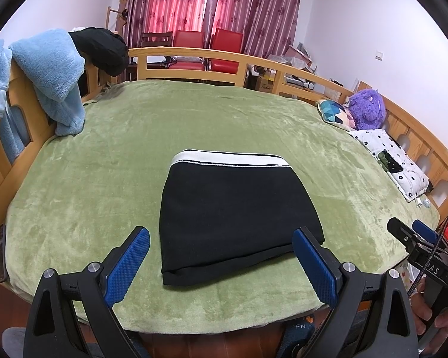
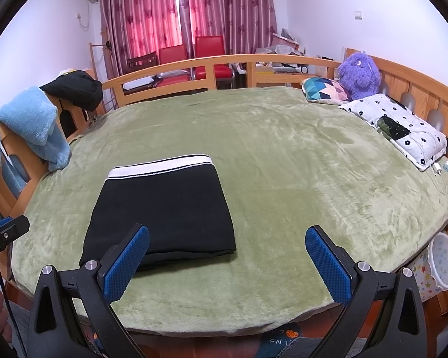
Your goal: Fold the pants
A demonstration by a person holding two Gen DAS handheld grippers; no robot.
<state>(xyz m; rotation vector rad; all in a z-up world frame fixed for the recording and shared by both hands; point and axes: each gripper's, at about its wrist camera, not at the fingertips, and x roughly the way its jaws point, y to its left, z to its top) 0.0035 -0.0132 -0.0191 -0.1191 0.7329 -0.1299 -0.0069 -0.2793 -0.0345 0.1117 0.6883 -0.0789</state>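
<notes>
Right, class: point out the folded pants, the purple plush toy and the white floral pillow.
folded pants (image 1: 236, 208), left wrist view, middle of the black fabric.
purple plush toy (image 2: 358, 73), right wrist view, middle of its furry body.
white floral pillow (image 2: 370, 107), right wrist view, bare patterned top near its far end.

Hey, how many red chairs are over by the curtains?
2. One red chair stands left, the other red chair right beside it, both behind the bed's far wooden rail before the curtains. More may be hidden.

Cut off at the left edge: blue blanket (image 1: 49, 71) and phone (image 1: 0, 252). Right gripper (image 1: 415, 232) partly out of frame, jaws unreadable. Bucket (image 2: 443, 261) half hidden behind the bed (image 2: 283, 155).
</notes>
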